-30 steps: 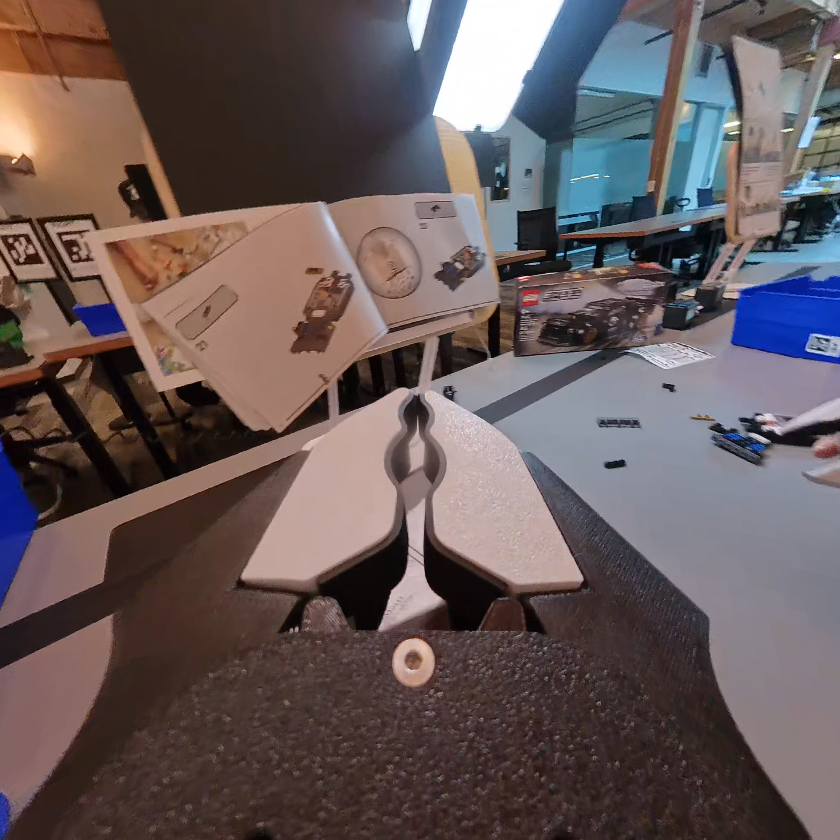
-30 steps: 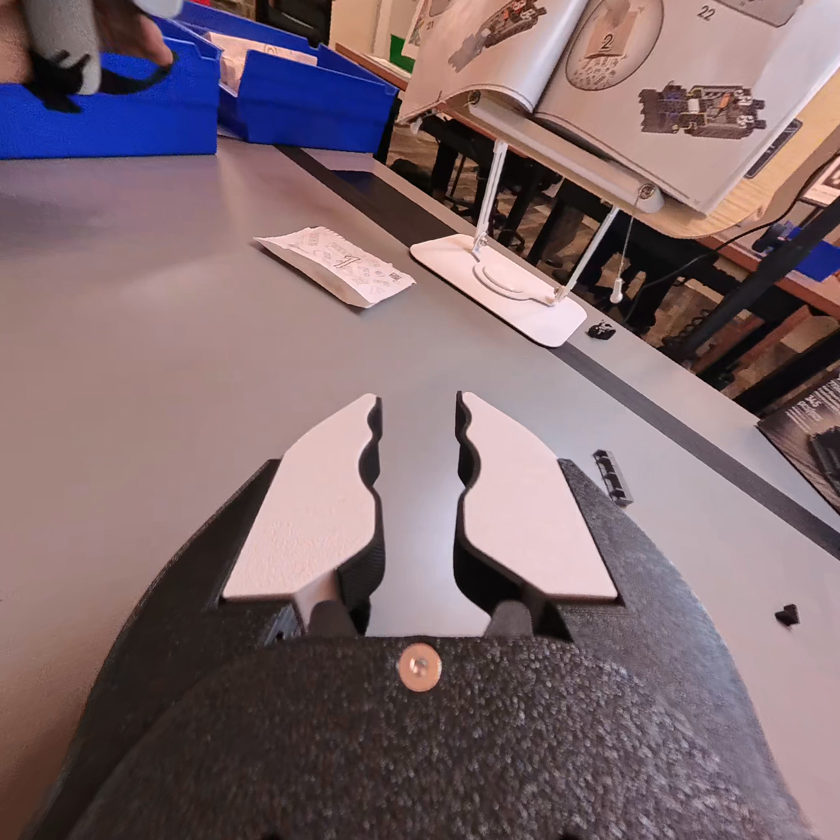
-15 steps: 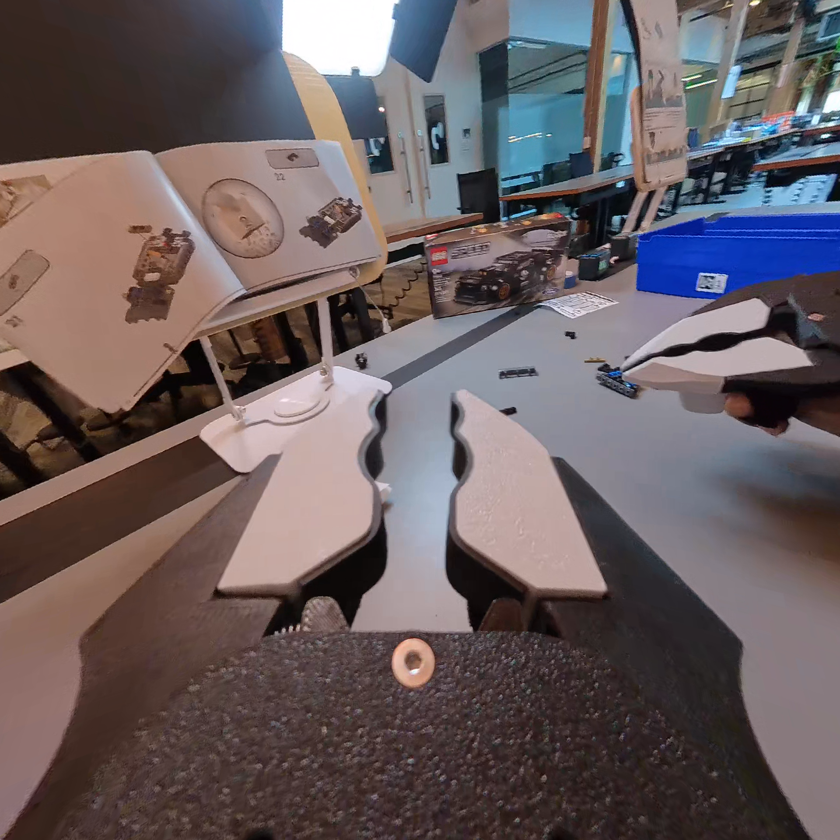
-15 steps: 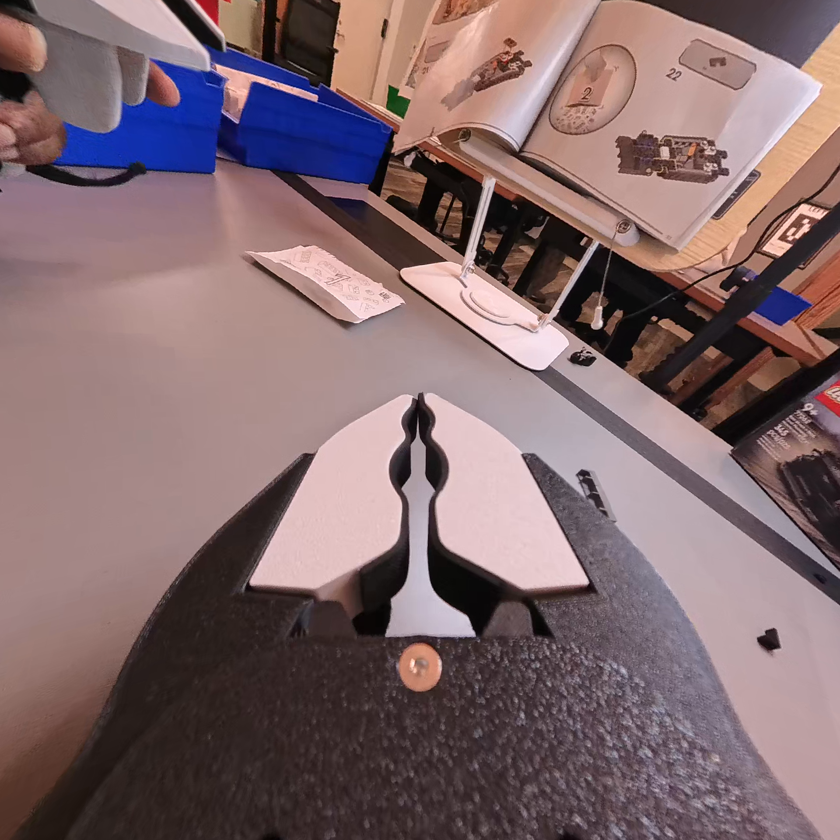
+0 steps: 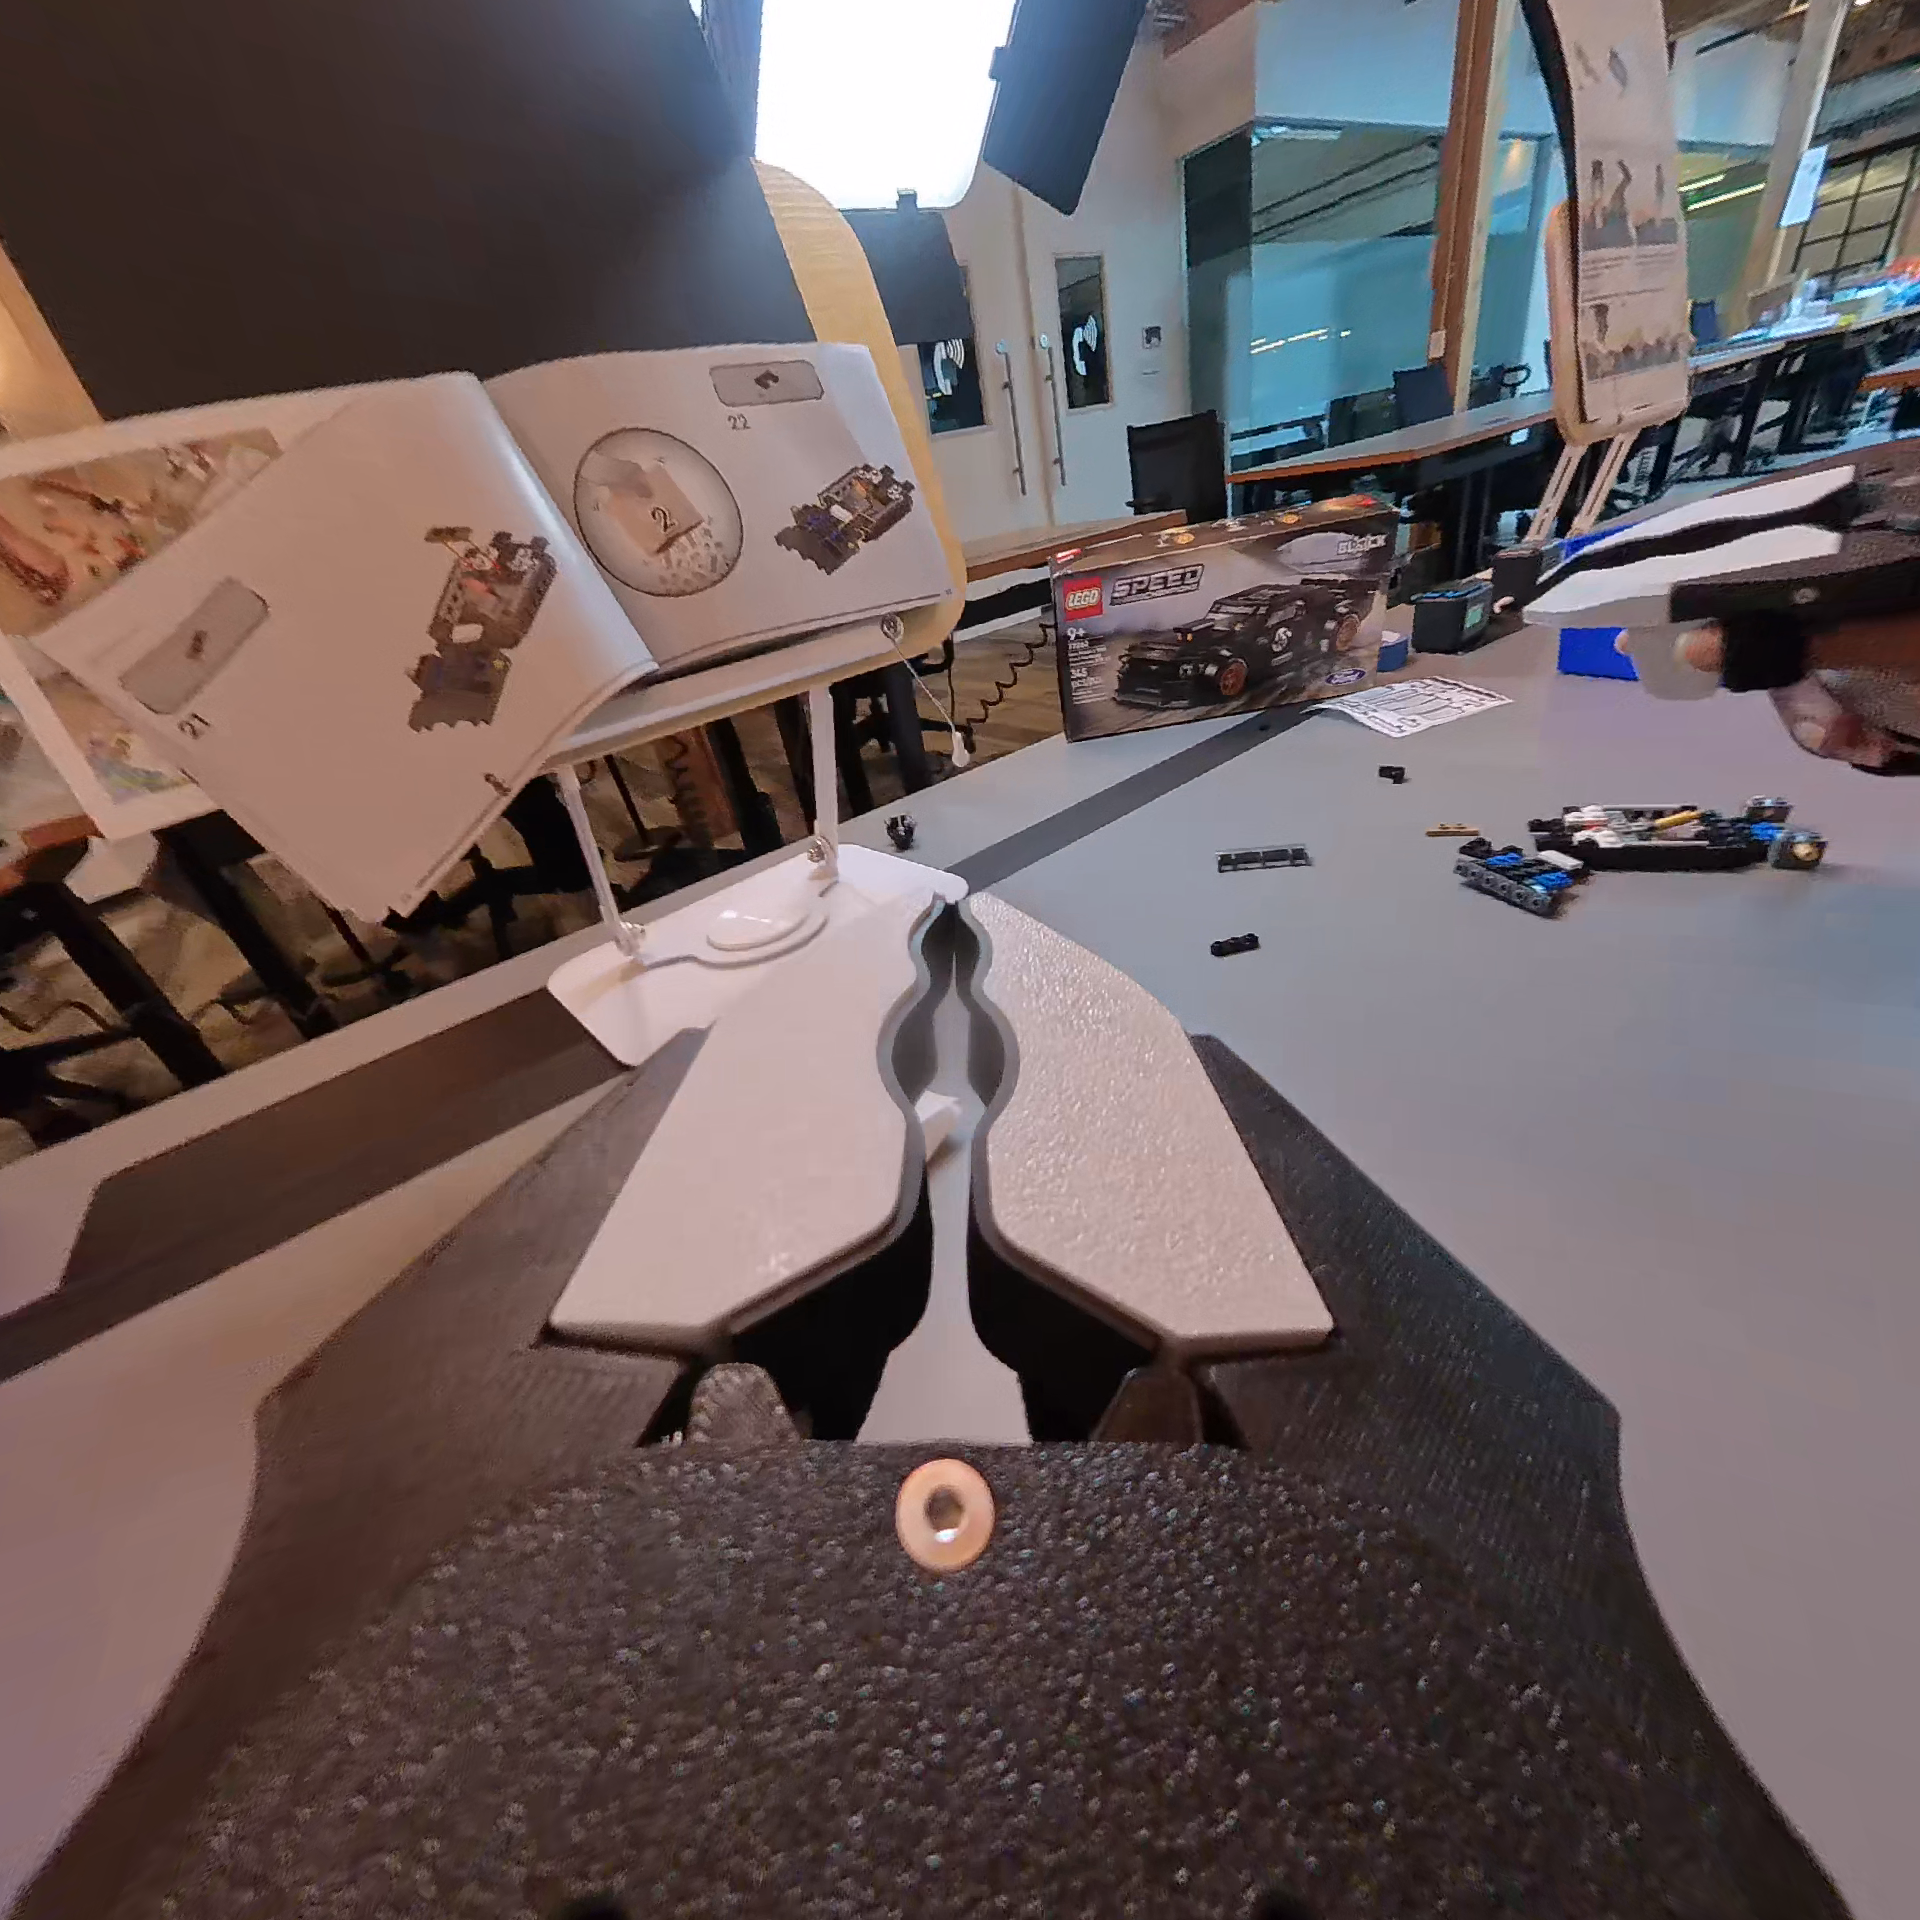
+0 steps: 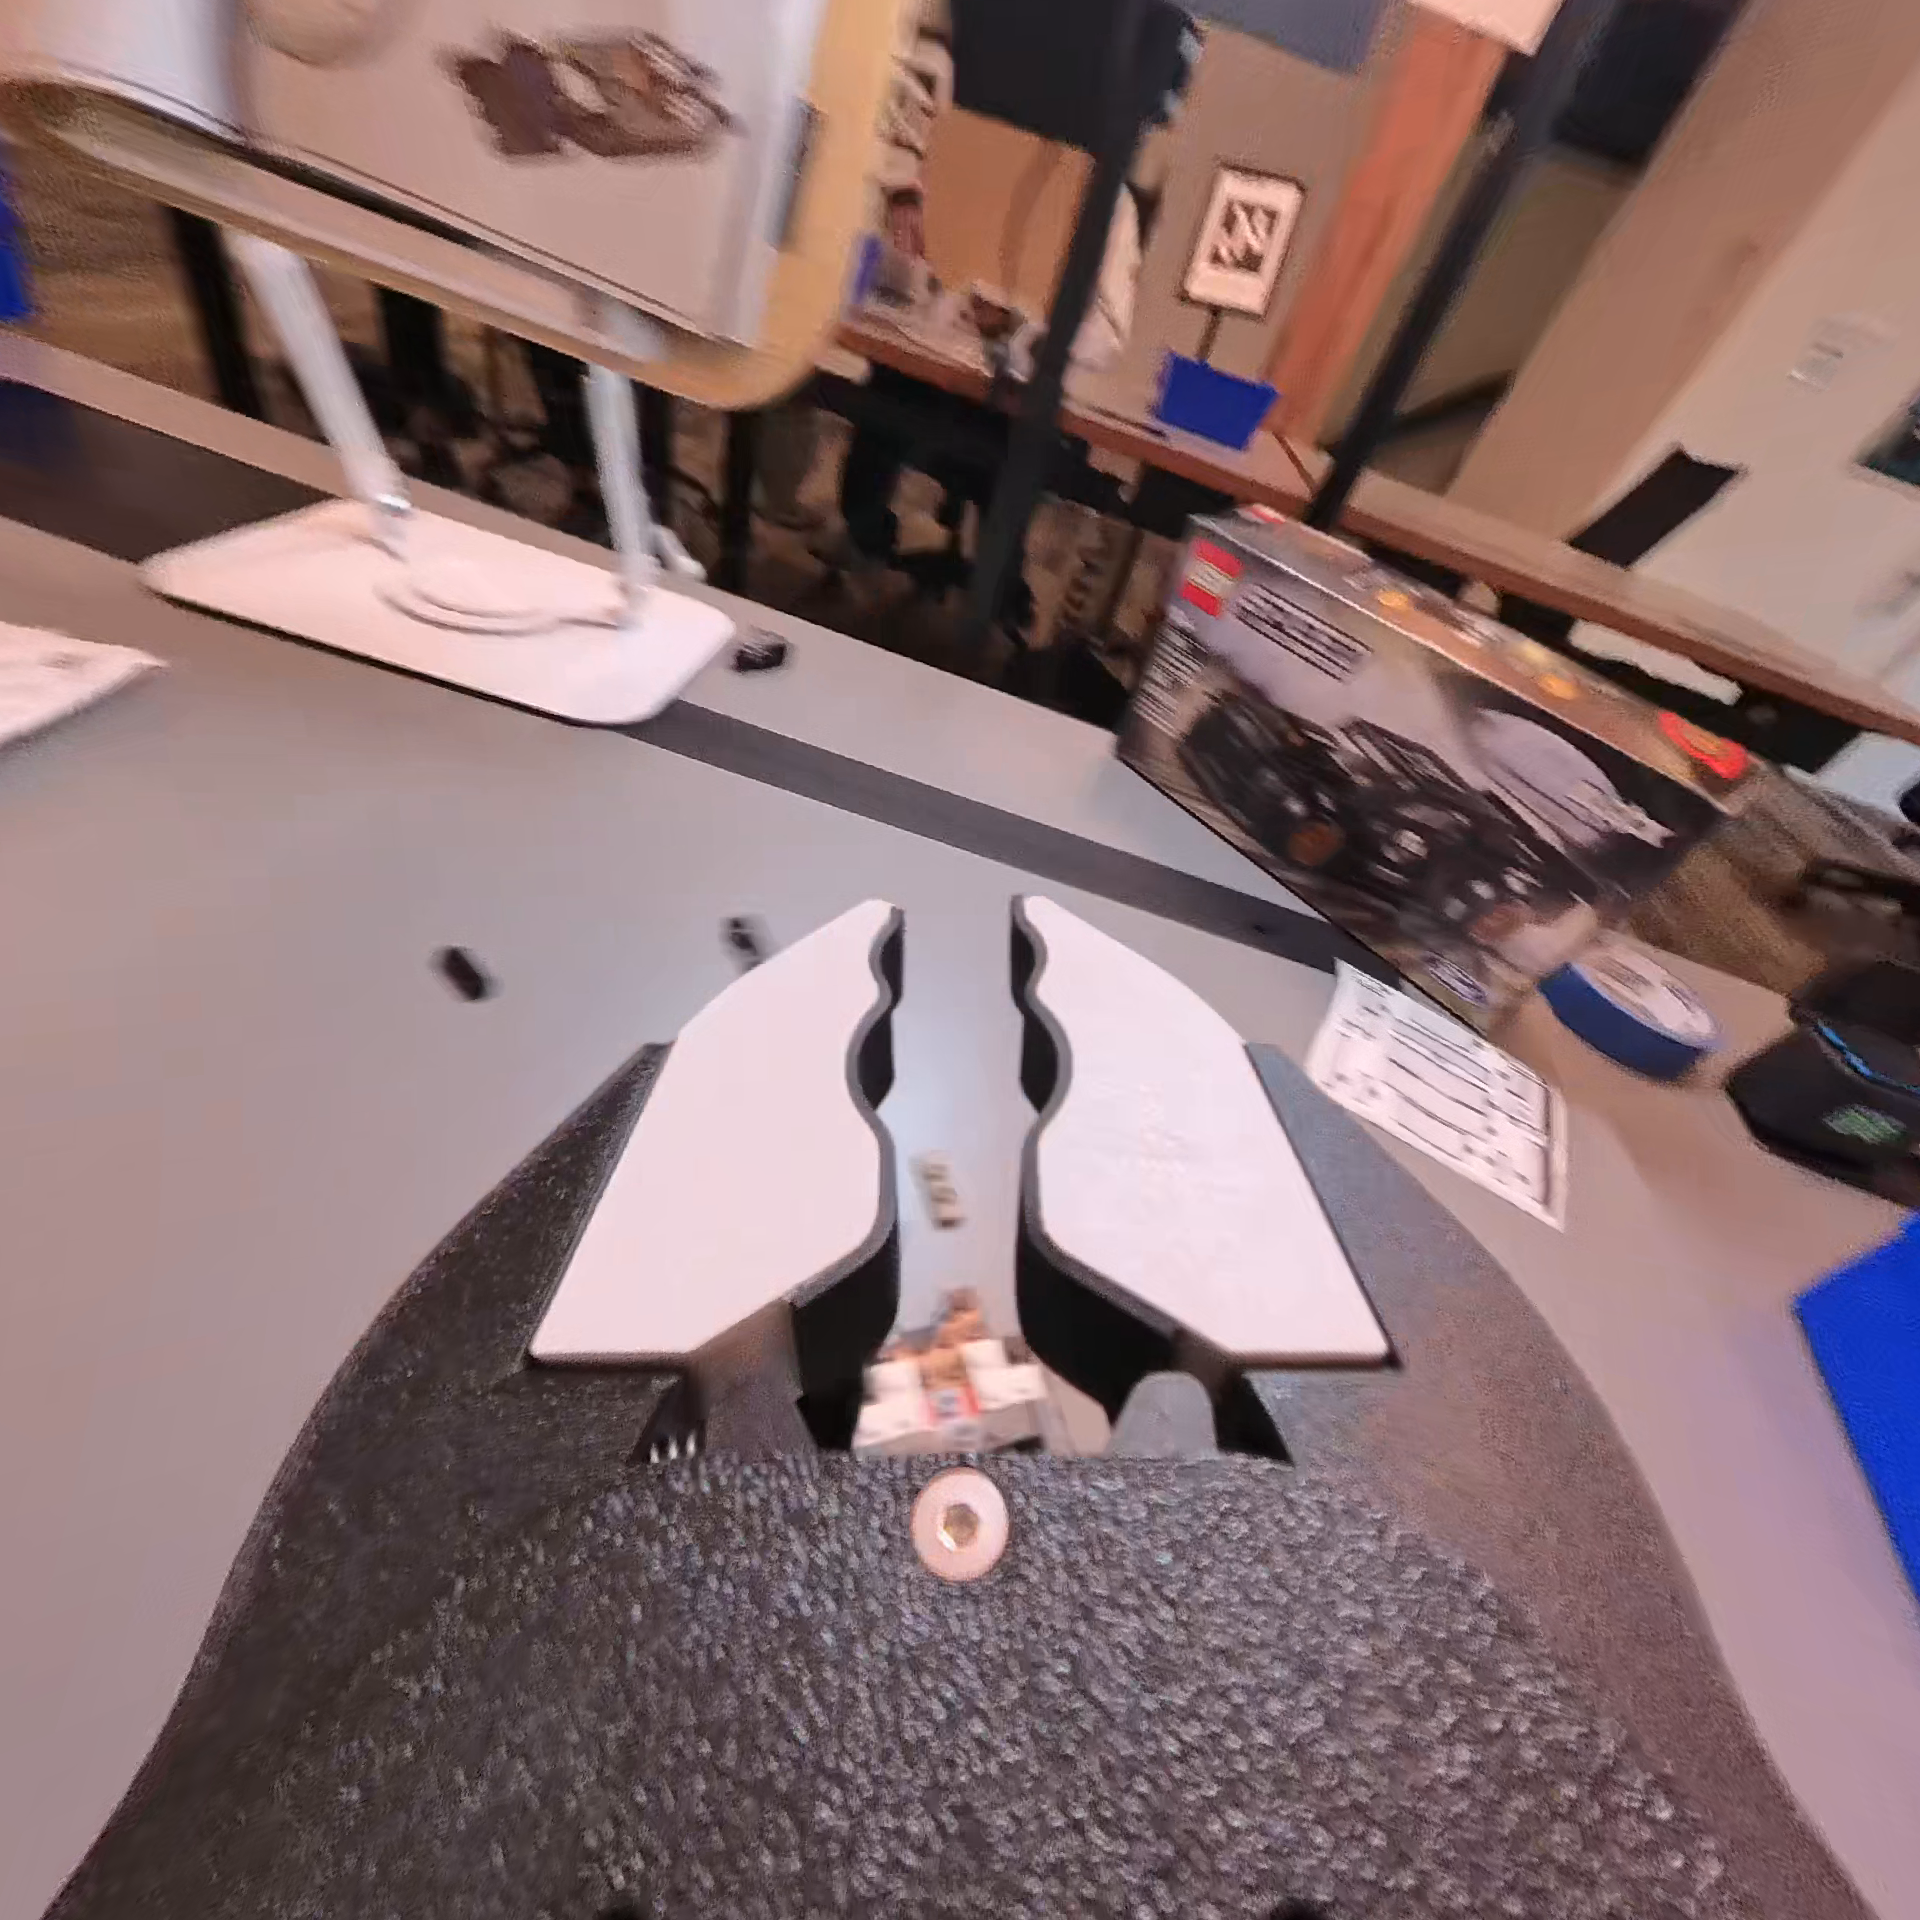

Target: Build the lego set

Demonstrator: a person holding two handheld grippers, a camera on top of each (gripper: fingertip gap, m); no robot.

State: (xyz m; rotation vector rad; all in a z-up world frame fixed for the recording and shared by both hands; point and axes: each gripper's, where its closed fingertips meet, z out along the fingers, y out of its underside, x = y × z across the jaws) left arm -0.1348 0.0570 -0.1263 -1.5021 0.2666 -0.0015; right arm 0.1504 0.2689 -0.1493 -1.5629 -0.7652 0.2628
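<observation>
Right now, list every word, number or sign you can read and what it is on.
I do not copy writing; these bear it:
Booklet: print and numbers, sharp.
Black box: print, sharp.
Sheet beside the box: too small.
Hanging paper: too small.
Wall marker: pattern, no words.
Tape roll: blurred.

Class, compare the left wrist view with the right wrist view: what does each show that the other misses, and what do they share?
Only the left wrist view shows the left gripper, shut, and the partly built model lying on the table. Only the right wrist view shows the blue tape roll and the right gripper's open jaws. Both show the white book stand and the black toy box.
</observation>
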